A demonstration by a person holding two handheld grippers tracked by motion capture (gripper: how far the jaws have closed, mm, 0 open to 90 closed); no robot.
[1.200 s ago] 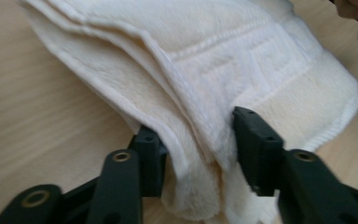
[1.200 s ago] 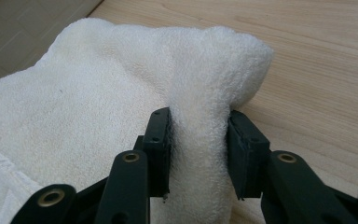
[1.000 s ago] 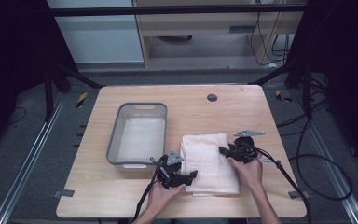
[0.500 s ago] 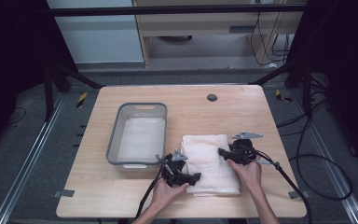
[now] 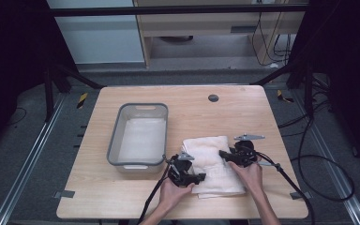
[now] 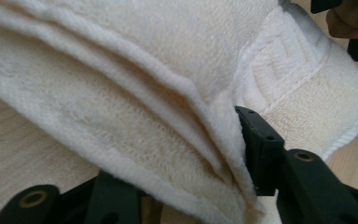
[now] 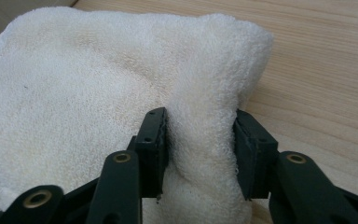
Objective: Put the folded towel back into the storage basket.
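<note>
A folded white towel [image 5: 211, 161] lies on the wooden table [image 5: 225, 117], right of the middle. My left gripper [image 5: 198, 178] is at the towel's front left edge. Its jaws have just been closing, and in the left gripper view the stacked towel layers [image 6: 158, 70] sit between them, pressed by the right jaw of my left gripper [image 6: 186, 163]. My right gripper [image 5: 223, 153] is at the towel's right side; its jaws have just been closing too. In the right gripper view my right gripper [image 7: 200, 149] pinches a raised ridge of towel [image 7: 74, 84].
A grey plastic bin [image 5: 114, 136] stands on the table just left of the towel, close to my left gripper. A small dark round spot [image 5: 213, 98] marks the far middle of the table. Cables trail off the front right edge.
The left gripper has edged right onto the towel's front left edge. The right hand has kept its place at the towel's right side.
</note>
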